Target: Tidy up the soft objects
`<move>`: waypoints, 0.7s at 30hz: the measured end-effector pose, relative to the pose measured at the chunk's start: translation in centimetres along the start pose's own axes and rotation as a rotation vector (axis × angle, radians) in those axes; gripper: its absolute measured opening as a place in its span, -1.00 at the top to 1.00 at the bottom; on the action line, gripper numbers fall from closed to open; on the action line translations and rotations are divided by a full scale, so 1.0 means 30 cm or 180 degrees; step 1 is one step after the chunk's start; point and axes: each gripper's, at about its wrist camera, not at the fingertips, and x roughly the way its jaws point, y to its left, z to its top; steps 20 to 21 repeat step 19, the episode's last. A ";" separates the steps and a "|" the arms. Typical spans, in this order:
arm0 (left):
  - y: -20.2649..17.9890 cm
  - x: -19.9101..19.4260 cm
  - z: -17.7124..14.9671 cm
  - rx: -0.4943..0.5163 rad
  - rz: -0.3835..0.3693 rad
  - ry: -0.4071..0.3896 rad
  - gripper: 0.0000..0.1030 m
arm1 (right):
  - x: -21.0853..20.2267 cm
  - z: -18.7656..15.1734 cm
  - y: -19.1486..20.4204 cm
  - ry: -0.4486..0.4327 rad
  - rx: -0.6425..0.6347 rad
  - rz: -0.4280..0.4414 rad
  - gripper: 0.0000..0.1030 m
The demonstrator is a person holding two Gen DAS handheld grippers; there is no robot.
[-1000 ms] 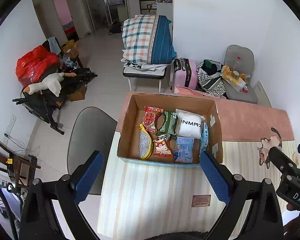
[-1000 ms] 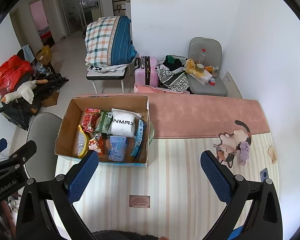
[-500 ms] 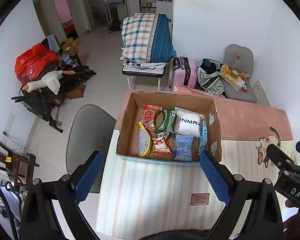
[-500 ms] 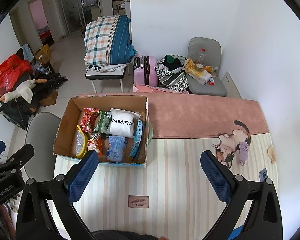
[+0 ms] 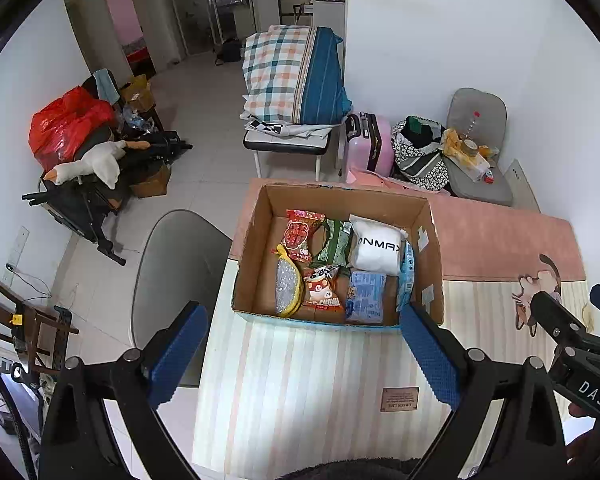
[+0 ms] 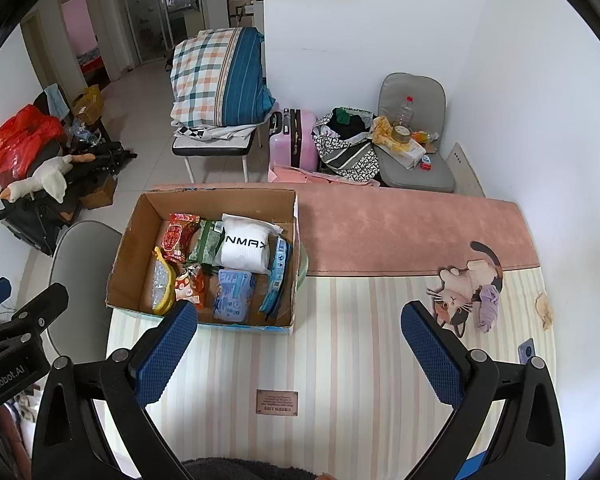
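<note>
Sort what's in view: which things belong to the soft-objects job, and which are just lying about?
Job:
- cardboard box on the striped mat
- soft packs inside: white pack, red snack bag, green packet, blue pack
- left gripper and right gripper, both open and empty

Lying about:
- plaid bedding
- pink suitcase
- goose plush
- red bag
- purple cloth

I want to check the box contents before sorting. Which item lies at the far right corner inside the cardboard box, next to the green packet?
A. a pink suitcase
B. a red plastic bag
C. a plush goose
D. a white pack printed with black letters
D: the white pack with black letters lies inside the cardboard box, right beside the green packet.
</note>
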 end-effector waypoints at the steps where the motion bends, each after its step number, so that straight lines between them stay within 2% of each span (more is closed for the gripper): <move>1: -0.002 0.001 0.002 0.0003 -0.0001 -0.0006 -0.91 | -0.001 0.002 0.001 -0.0004 -0.0003 0.0002 -1.00; 12: -0.006 -0.016 0.013 0.0089 -0.0027 -0.0131 -0.92 | -0.020 0.015 -0.016 -0.0037 0.0026 -0.0001 -1.00; 21: 0.010 -0.032 0.020 0.0034 -0.0048 -0.0192 -0.92 | -0.040 0.017 -0.034 -0.0059 0.0045 0.0001 -1.00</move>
